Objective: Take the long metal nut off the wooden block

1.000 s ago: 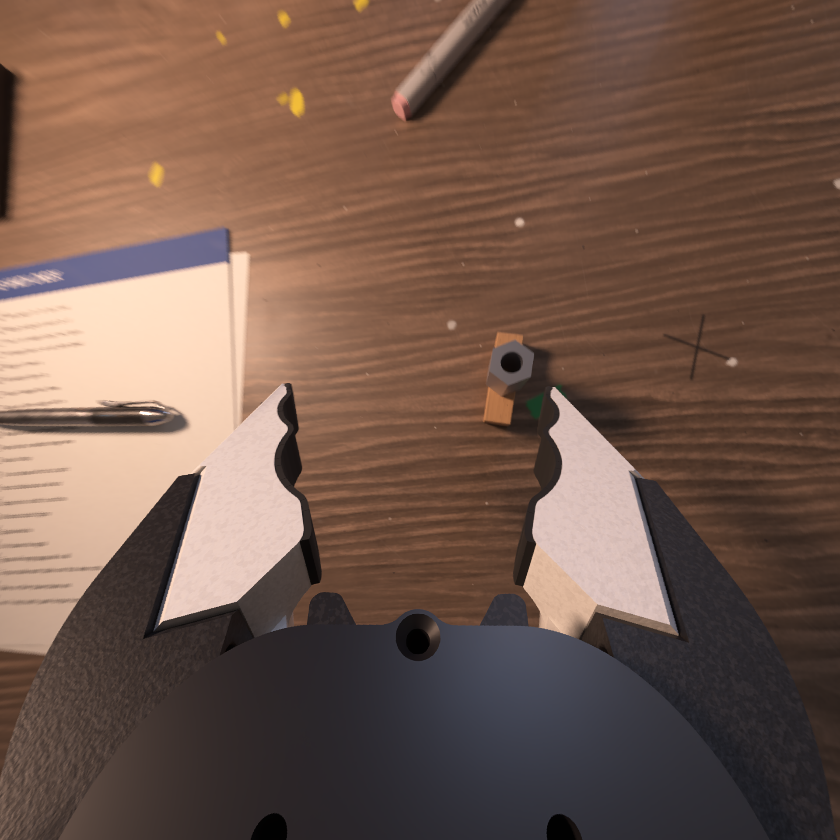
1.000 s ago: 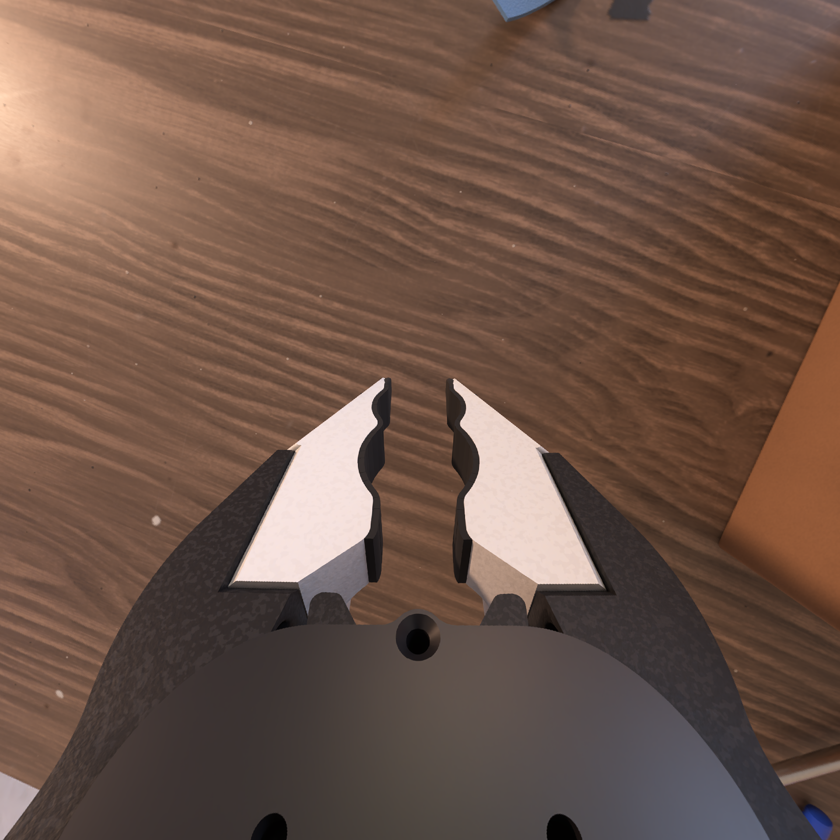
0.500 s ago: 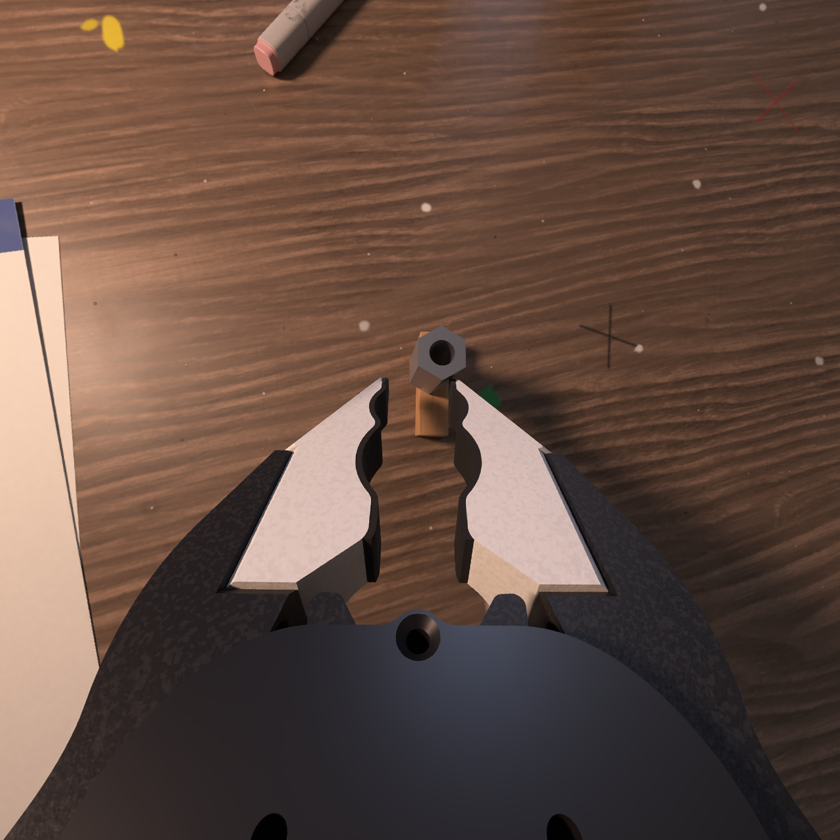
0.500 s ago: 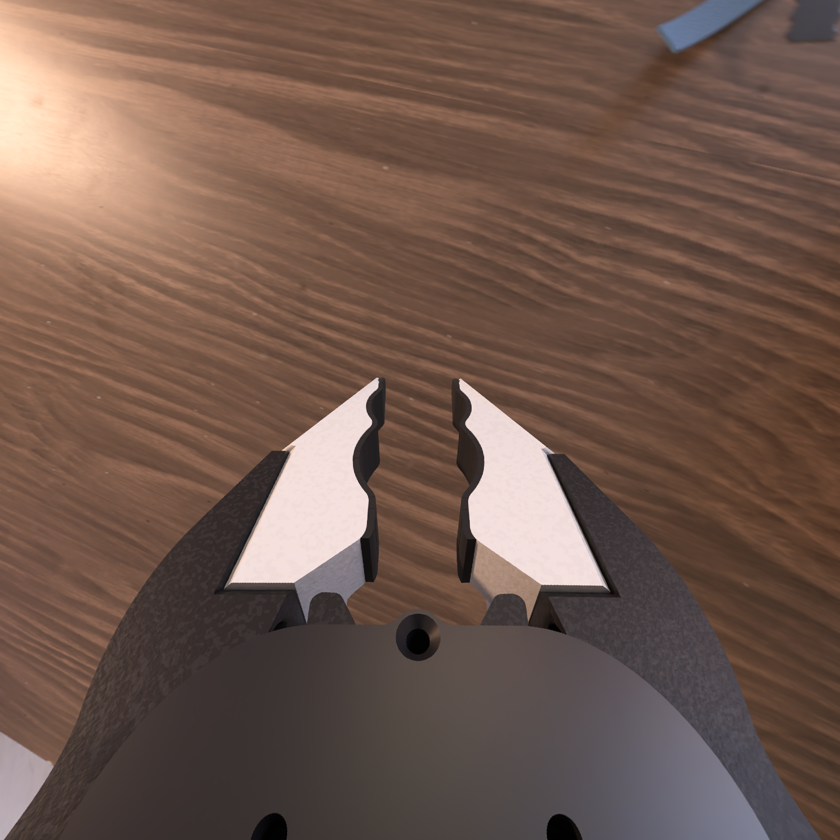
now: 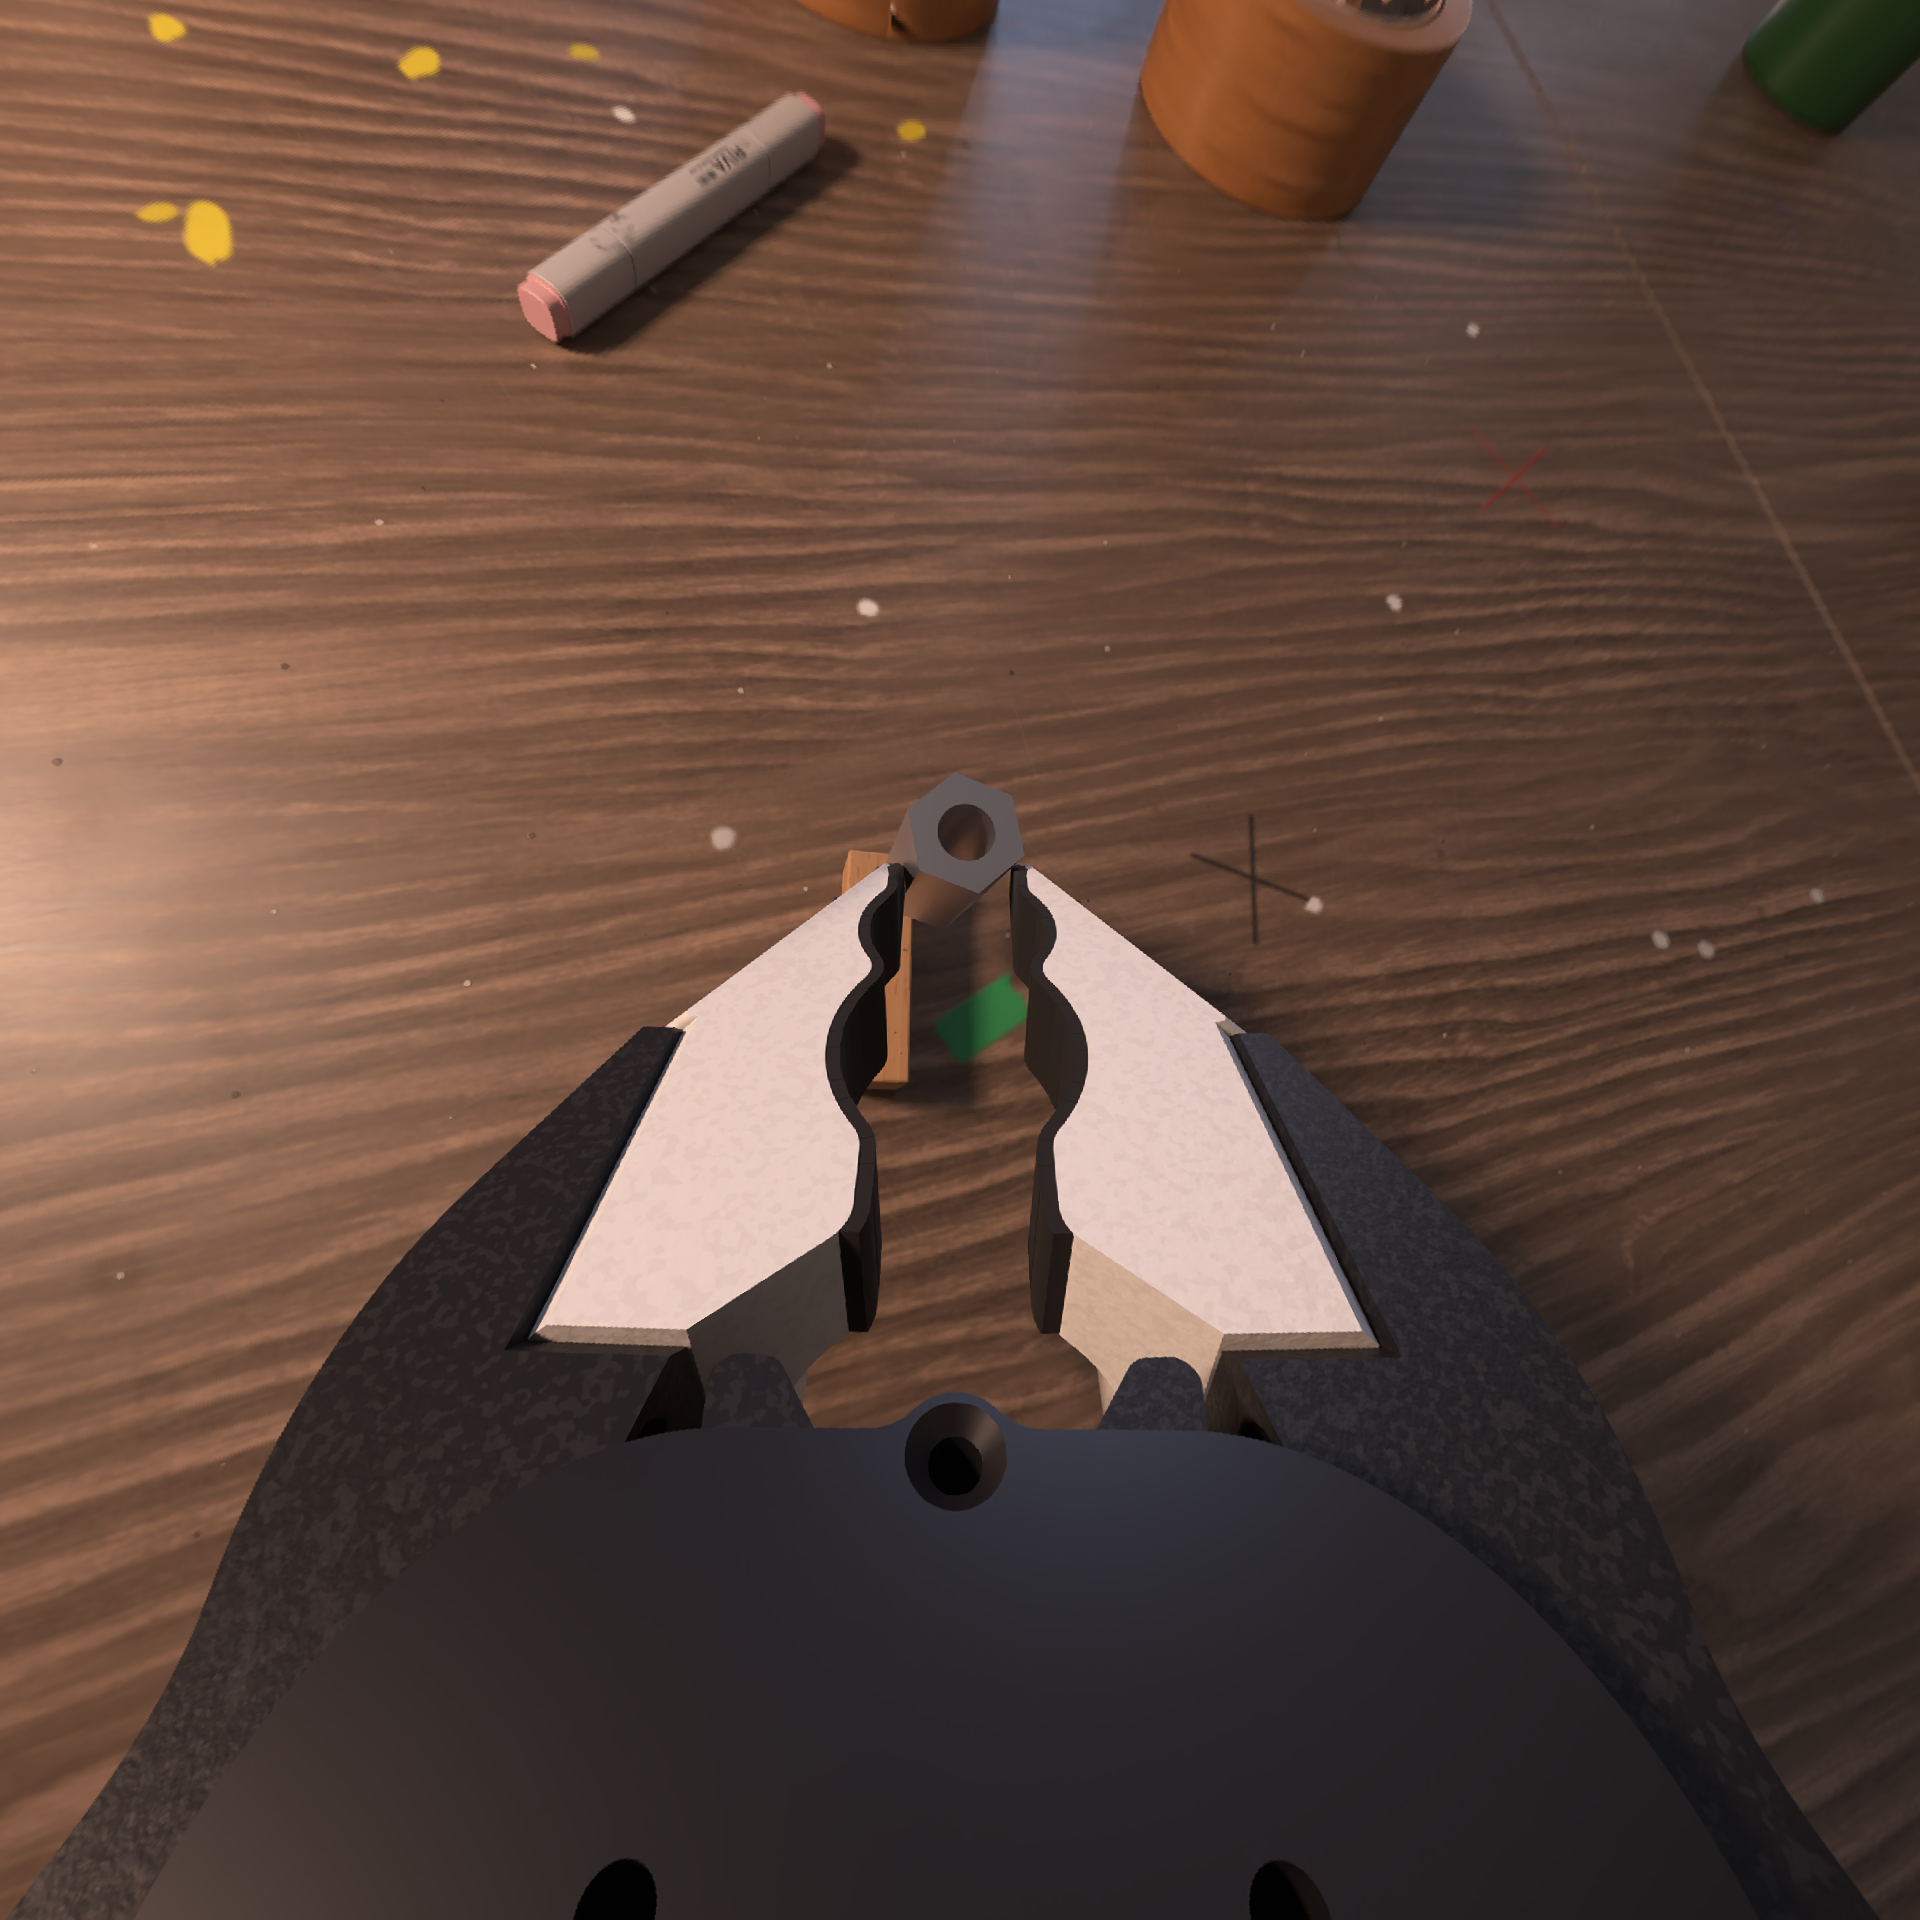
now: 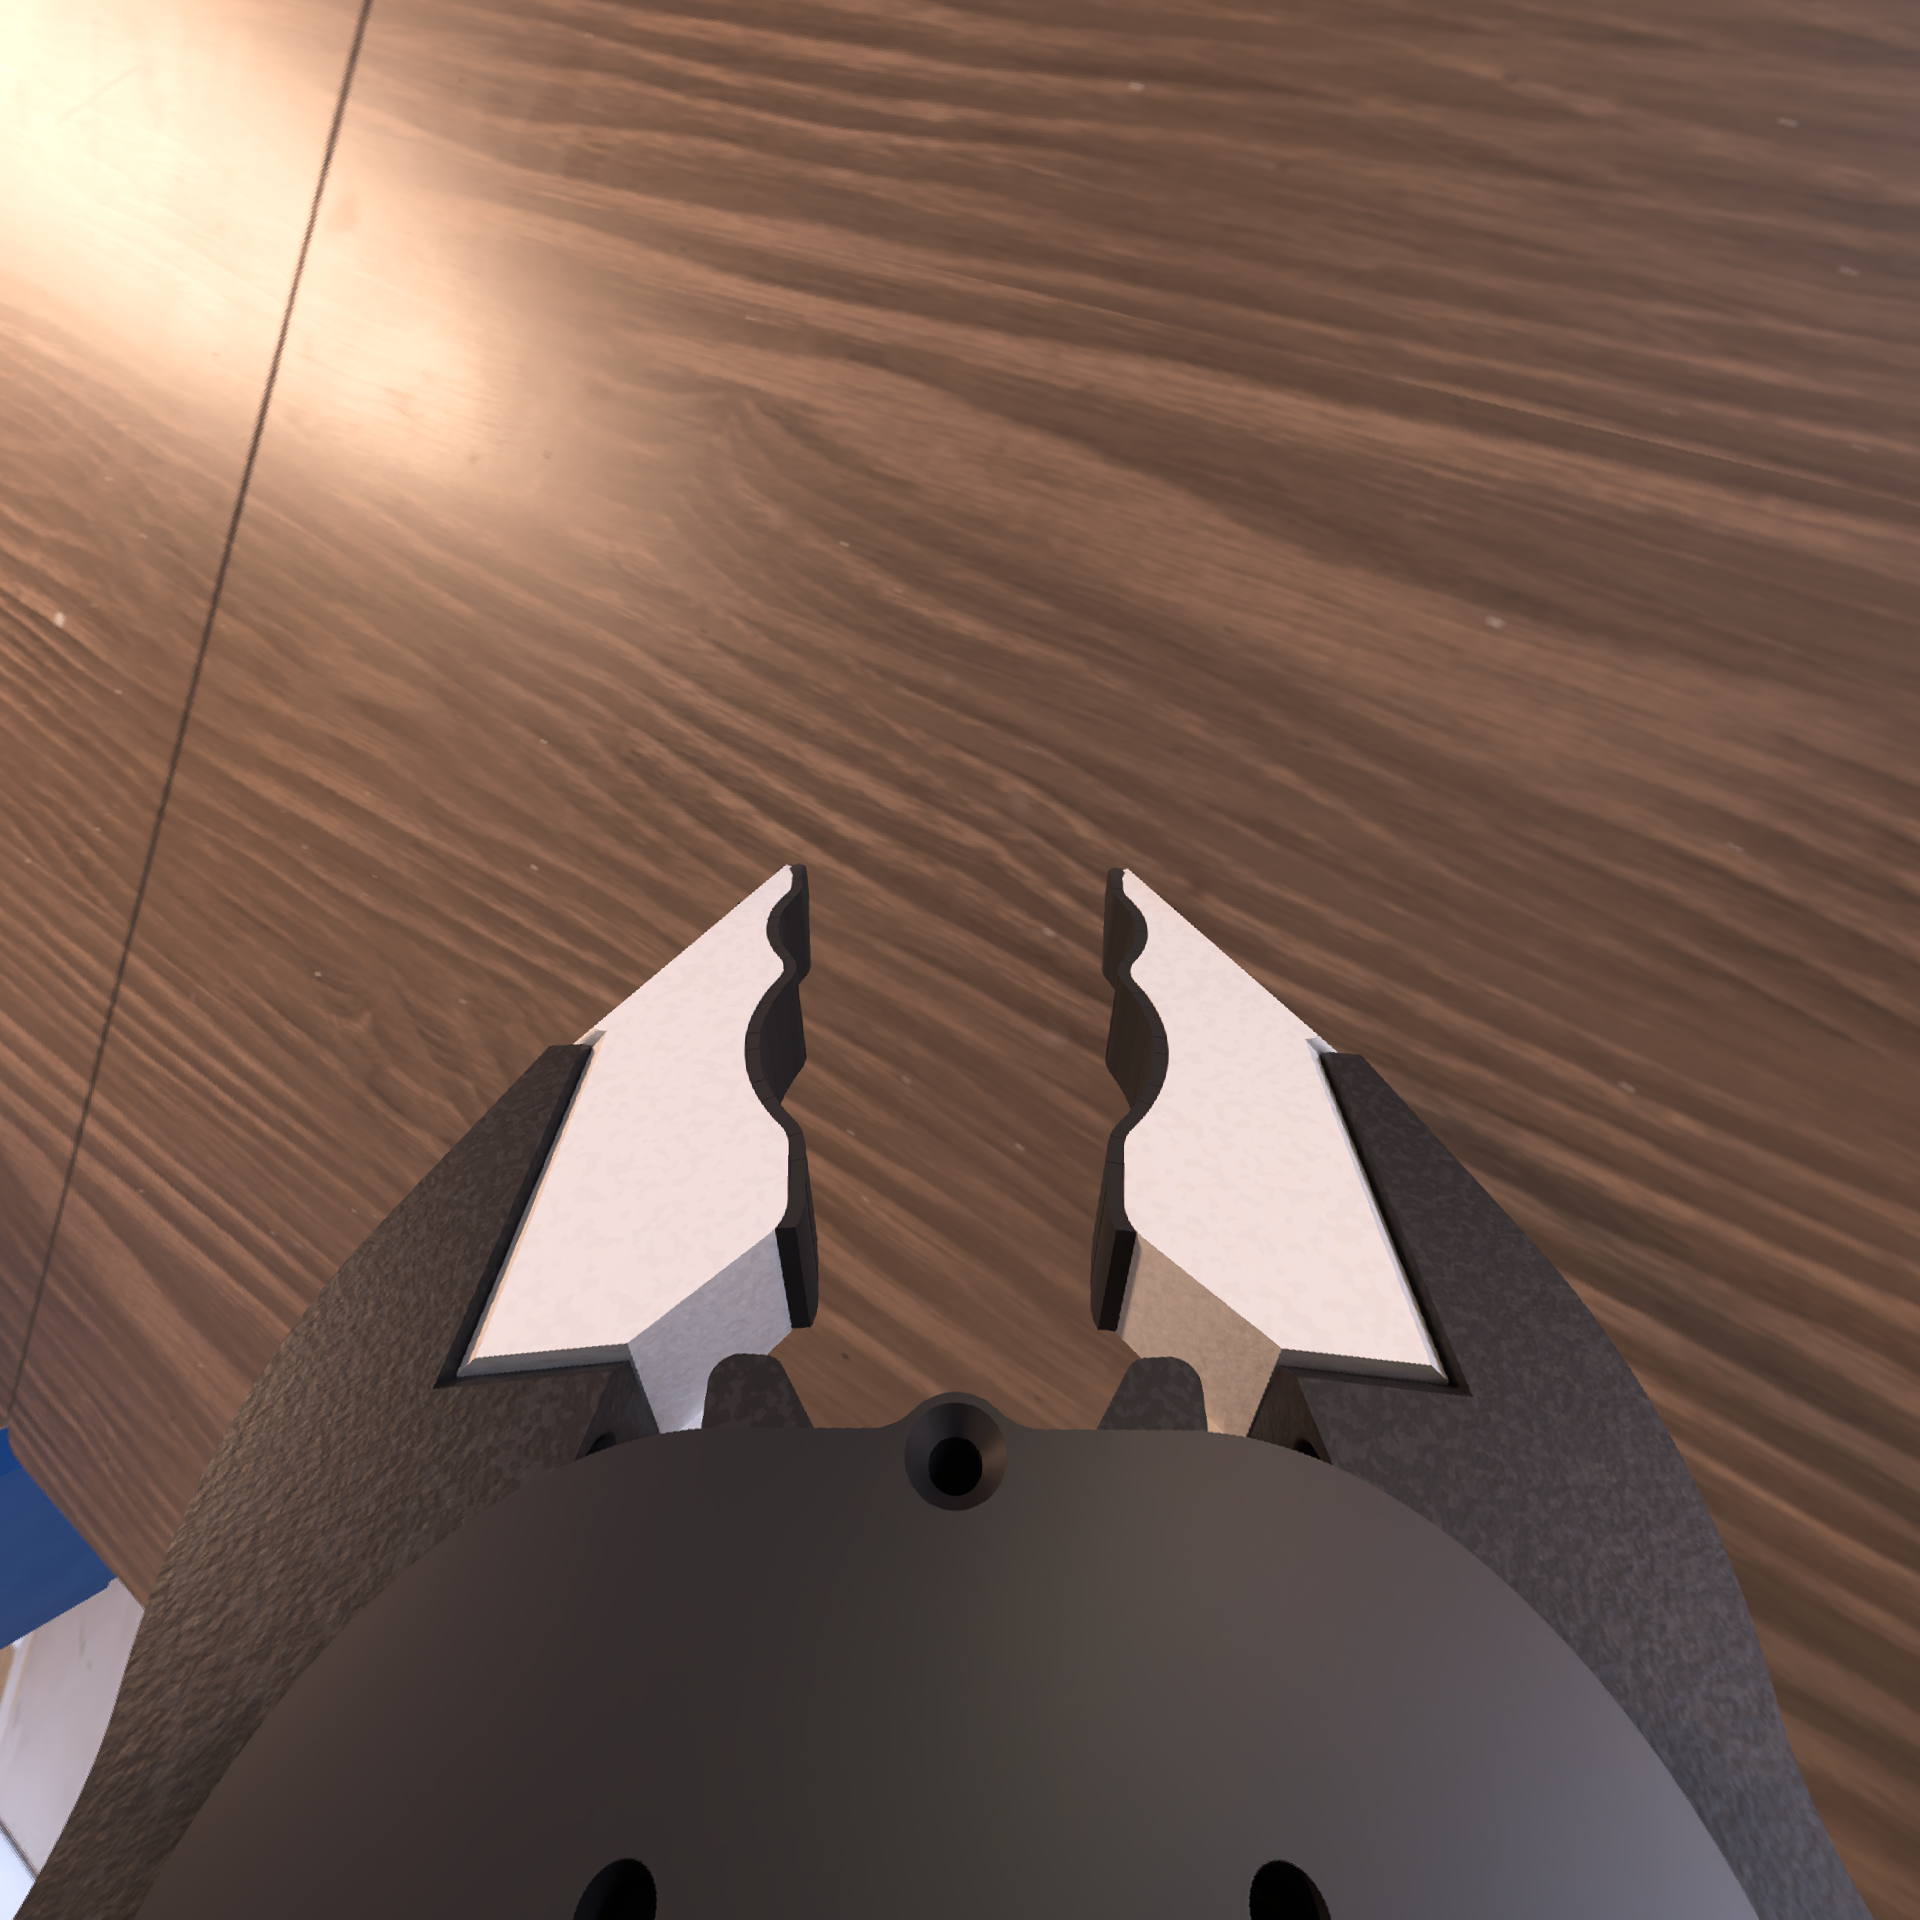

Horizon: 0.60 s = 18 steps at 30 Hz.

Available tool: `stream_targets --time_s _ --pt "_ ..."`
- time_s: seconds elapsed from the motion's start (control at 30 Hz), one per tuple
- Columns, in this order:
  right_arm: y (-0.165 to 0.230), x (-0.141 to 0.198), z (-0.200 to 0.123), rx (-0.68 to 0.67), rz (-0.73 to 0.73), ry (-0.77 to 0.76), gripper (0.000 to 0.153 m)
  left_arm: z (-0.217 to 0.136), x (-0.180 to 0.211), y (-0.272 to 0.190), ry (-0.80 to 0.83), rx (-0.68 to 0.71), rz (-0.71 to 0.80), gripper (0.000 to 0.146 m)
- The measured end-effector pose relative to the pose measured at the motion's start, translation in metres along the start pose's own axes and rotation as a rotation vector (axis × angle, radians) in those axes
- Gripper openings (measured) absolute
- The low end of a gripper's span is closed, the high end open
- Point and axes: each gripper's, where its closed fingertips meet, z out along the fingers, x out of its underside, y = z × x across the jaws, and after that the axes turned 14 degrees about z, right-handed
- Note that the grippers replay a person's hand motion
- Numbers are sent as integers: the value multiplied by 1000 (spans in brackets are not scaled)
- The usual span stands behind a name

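The left gripper (image 5: 954,883) has its fingertips (image 5: 883,904) on both sides of the long metal nut (image 5: 954,847), and the narrow gap between them is filled by the nut's body, so the fingers look clamped on it. The nut's hexagonal end with the round hole faces the camera, above the tips. The wooden block (image 5: 891,997) lies flat on the dark wooden table (image 5: 416,727), under the left finger, and only its thin edge shows between the fingers. Whether the nut touches the block cannot be told. A small green piece (image 5: 979,1018) lies on the table just beside the block.

Toward the far edge of the table a grey marker (image 5: 670,216) with pink ends lies at a slant, near some yellow spots (image 5: 206,231). A brown cylinder (image 5: 1288,99) stands at the far edge, and a green object (image 5: 1829,52) is in the far right corner.

The right gripper (image 6: 956,883) hangs over bare table (image 6: 1247,468), its fingers apart with nothing between them.
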Motion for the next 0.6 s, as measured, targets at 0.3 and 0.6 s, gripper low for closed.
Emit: stream_targets --time_s 0.3,0.6 --pt "64 -2 32 -71 -45 -5 68 -22 -10 -1 -126 -31 -70 20" --pt "154 -8 75 -240 -13 -23 90 -57 -40 -24 -253 -39 -71 20"
